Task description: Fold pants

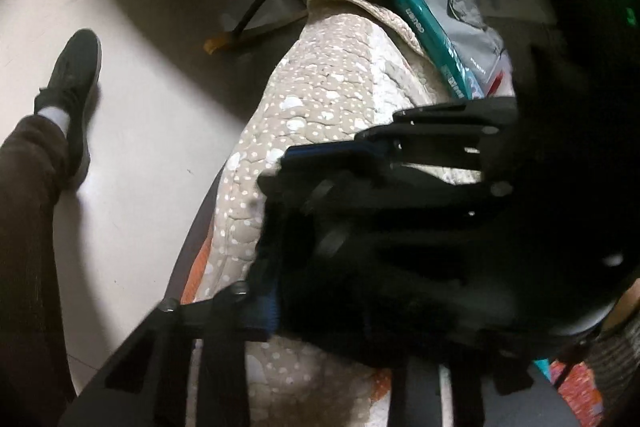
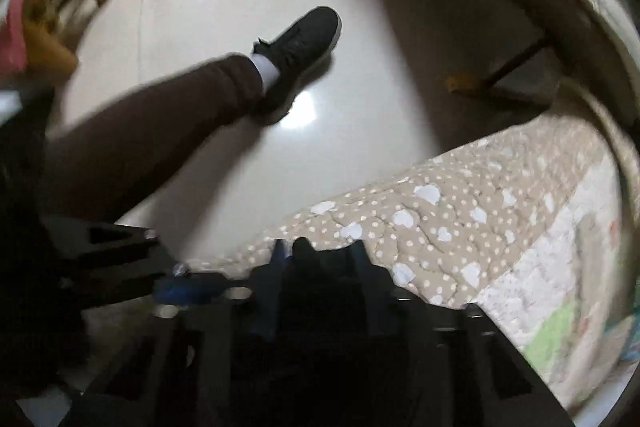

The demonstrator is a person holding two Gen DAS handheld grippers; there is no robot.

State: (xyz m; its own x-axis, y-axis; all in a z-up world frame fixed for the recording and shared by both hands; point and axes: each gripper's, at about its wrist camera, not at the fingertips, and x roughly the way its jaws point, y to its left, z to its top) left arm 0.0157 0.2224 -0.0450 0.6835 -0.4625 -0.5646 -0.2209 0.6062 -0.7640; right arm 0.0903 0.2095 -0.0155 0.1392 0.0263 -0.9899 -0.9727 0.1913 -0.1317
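Left wrist view: left gripper (image 1: 276,267) is pinched down on a bunch of dark cloth, the pants (image 1: 380,267), held up at the edge of the quilted bed cover (image 1: 320,99). The other unit, the right gripper (image 1: 400,155), sits right alongside, close to touching, also in the dark fabric. Risk here: the two tools are crowded, so one can knock the other's grip loose or snag the cloth on linkage screws. Right wrist view: the right gripper's fingers (image 2: 360,259) are close together with dark fabric bunched between them, probably clamped on it, though blur and shadow make that hard to confirm. The pants sit low in frame, over the bed edge, with shiny floor (image 2: 240,7) and the person's shoe (image 2: 304,43) below. Risk: the grabs look like wads rather than a seam or hem, so the fold comes out skewed, and a slipped leg drops off the bed onto the floor.
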